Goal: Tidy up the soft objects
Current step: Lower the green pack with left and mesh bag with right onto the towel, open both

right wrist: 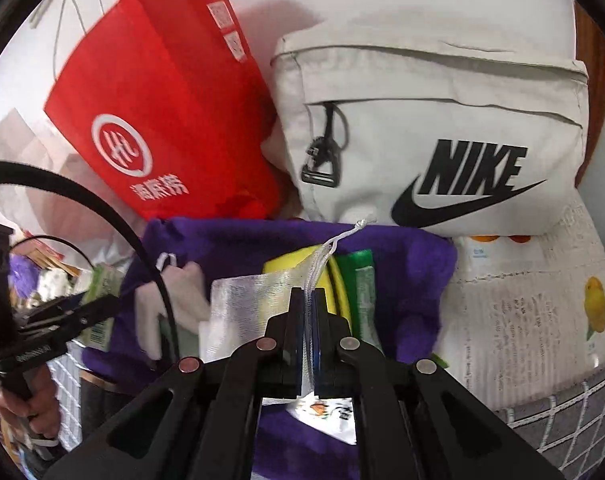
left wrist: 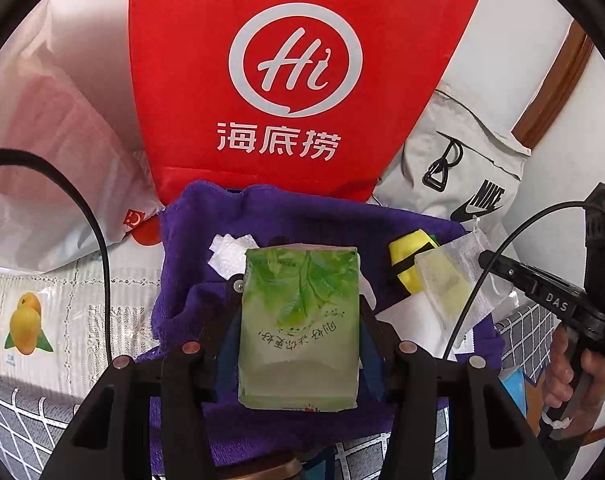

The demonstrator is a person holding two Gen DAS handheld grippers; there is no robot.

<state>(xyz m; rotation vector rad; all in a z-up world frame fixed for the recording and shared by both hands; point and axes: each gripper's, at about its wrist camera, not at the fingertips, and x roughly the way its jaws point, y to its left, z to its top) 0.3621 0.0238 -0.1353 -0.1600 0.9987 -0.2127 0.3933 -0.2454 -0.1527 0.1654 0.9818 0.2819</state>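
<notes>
Towel (left wrist: 190, 240) at centre, tissue pack (left wrist: 299, 328) on top of it. Paper bag (left wrist: 294, 80) at 12 o'clock behind towel, backpack (left wrist: 462, 168) at 2, plastic bag (left wrist: 54, 152) at 10. Mesh pouch (left wrist: 458, 280) at 3 on towel, touching folded pouch (left wrist: 410, 256).

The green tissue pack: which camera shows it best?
The left wrist view: the green tissue pack fills the centre, held in the left gripper, its leaf print clear. The right wrist view shows only a blurred sliver at the left.

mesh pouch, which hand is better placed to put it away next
Right. The right gripper is already shut on the mesh pouch over the purple towel. The left gripper is occupied, shut on the green tissue pack.
</notes>
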